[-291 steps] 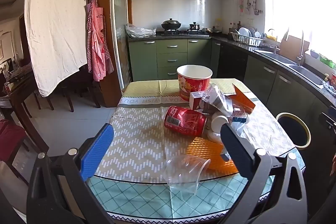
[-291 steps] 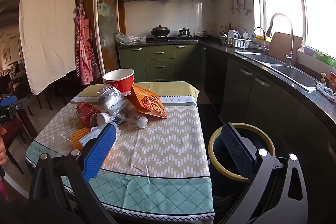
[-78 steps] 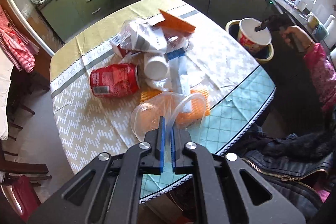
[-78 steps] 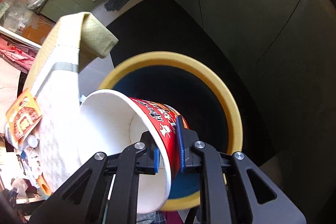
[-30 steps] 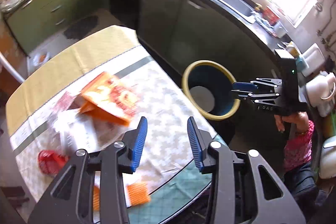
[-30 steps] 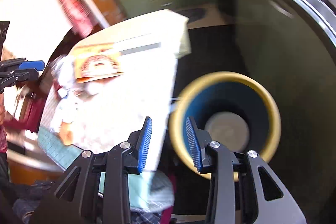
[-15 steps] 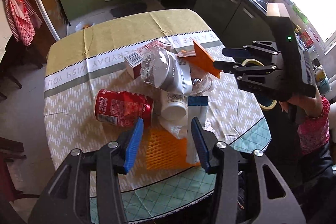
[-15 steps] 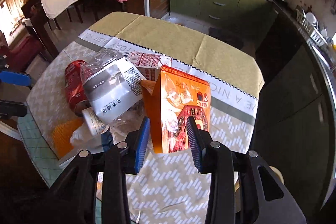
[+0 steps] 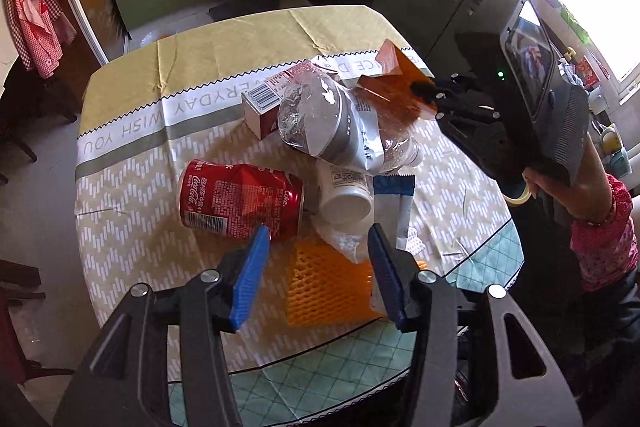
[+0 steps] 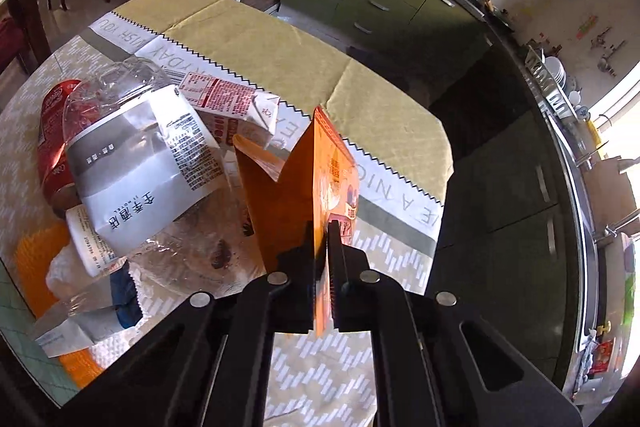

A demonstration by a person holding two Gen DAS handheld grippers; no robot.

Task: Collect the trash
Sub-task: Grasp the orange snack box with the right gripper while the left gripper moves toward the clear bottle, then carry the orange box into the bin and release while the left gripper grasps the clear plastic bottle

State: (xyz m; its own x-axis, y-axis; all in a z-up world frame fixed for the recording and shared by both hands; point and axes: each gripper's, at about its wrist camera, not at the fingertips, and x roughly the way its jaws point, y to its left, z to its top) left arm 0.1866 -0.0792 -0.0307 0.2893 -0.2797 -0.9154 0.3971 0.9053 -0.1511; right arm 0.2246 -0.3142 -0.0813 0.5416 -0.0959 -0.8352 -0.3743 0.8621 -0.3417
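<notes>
I have the orange packet (image 10: 320, 187) pinched edge-on in the right gripper (image 10: 322, 247), jaws pressed together on its lower edge. They have just been closing, and the packet is between them. It stands upright at the far side of the trash pile, just beside the crushed bottle (image 10: 132, 163) and leaning near the small carton (image 10: 232, 103).

To do this lift well, I judge I should raise the packet straight up before swinging away, since its folded flap sits close against the bottle and could drag it. The grip is on thin foil, so a slow lift should show whether it slips.

My left gripper (image 9: 316, 267) is spread, with nothing between the pads, hovering over the near side of the pile above the orange mesh (image 9: 324, 283), with the red can (image 9: 240, 199) just left of it and the white cup (image 9: 346, 195) beyond. Its jaws have just been opening. I would drop onto the mesh or the can next, keeping clear of the right gripper (image 9: 432, 91) across the pile.

Compared with half a second ago, the right jaws were apart around the packet and now clamp it. The red tub and clear cup seen on the table (image 9: 132, 235) at the start are gone from it.
</notes>
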